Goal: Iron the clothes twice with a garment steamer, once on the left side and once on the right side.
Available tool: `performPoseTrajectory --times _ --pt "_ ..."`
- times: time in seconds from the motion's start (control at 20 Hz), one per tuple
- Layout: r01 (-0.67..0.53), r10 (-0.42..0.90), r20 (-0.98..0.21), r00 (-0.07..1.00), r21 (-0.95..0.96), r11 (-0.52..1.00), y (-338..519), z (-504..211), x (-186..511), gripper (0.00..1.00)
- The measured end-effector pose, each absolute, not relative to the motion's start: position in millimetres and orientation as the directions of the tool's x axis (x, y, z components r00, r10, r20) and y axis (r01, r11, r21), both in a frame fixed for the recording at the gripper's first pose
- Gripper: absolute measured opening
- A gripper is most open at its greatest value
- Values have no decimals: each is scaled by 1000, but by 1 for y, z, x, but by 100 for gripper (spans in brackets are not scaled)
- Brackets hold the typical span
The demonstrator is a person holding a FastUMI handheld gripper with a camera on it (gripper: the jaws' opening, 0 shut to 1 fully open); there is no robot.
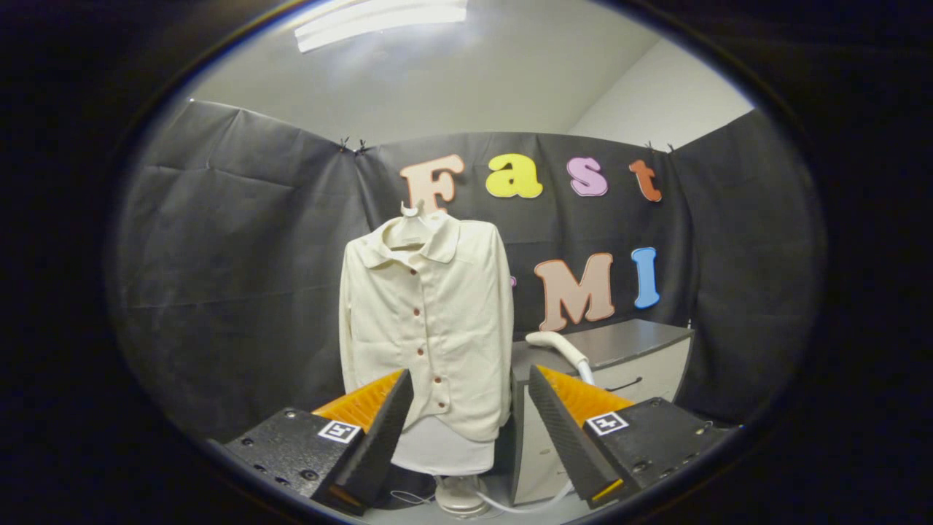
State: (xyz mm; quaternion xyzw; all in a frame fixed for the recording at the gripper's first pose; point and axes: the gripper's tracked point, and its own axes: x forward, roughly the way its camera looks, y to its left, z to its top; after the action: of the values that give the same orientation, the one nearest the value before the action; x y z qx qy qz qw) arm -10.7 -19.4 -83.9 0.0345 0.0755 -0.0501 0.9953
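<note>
Black-and-orange jaws: spread wide apart, nothing between the fingers (379, 423)
Gripper (470, 430): aimed at the shirt, clear of everything
Shirt (426, 321): cream, buttoned, with dark buttons down the front; hangs on a white hanger (410, 222) just beyond the fingers, facing them
Stand base (461, 496): round, pale, on the floor below the shirt hem
Garment steamer (557, 346): white head lying on the grey cabinet's surface (627, 339), right of the shirt, beyond the right finger
Hose (525, 504): white, runs down beside the cabinet front to the floor
</note>
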Motion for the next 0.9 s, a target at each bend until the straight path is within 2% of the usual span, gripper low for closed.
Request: performPoseTrajectory --times 0.9 --pt "120 -109 -167 980 57 991 -163 -114 70 97"
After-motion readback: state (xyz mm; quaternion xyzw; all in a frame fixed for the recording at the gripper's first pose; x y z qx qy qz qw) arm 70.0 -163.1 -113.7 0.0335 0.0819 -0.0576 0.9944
